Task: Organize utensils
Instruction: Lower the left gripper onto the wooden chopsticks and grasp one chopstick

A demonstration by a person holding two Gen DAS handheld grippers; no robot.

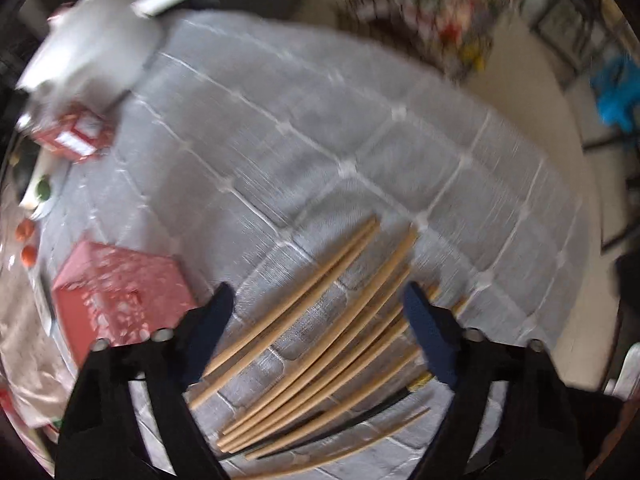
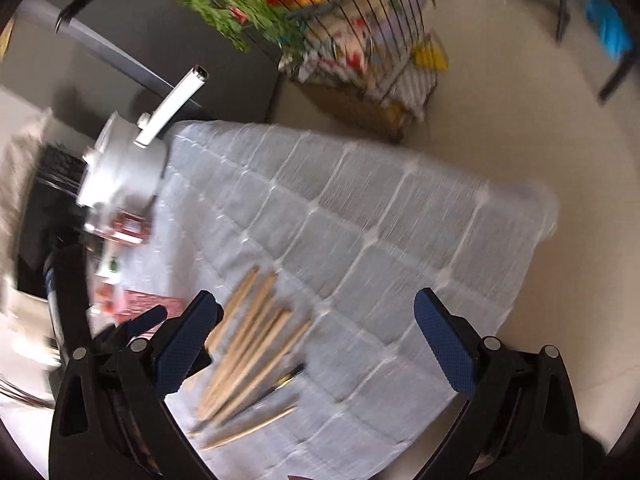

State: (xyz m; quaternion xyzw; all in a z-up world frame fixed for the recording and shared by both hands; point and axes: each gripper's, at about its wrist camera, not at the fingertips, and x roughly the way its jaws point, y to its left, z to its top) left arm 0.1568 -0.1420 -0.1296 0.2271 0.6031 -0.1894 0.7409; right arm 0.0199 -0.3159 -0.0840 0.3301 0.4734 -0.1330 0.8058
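Observation:
Several wooden chopsticks [image 1: 320, 328] lie in a loose bundle on the grey quilted cloth [image 1: 320, 140], with one black chopstick [image 1: 360, 412] among them. My left gripper [image 1: 320, 320] is open and empty, its blue fingers straddling the bundle from just above. In the right wrist view the same chopsticks [image 2: 252, 356] lie on the cloth [image 2: 380, 220]. My right gripper [image 2: 316, 344] is open and empty, higher up, with the bundle near its left finger. The left gripper's fingertip [image 2: 148, 318] shows at the left. Both views are motion-blurred.
A red patterned box [image 1: 116, 292] sits left of the chopsticks. A smaller red box [image 1: 76, 136] and a metal pot with a long handle [image 2: 124, 168] stand at the far left. A wire rack of goods [image 2: 360, 40] stands on the floor beyond the table edge.

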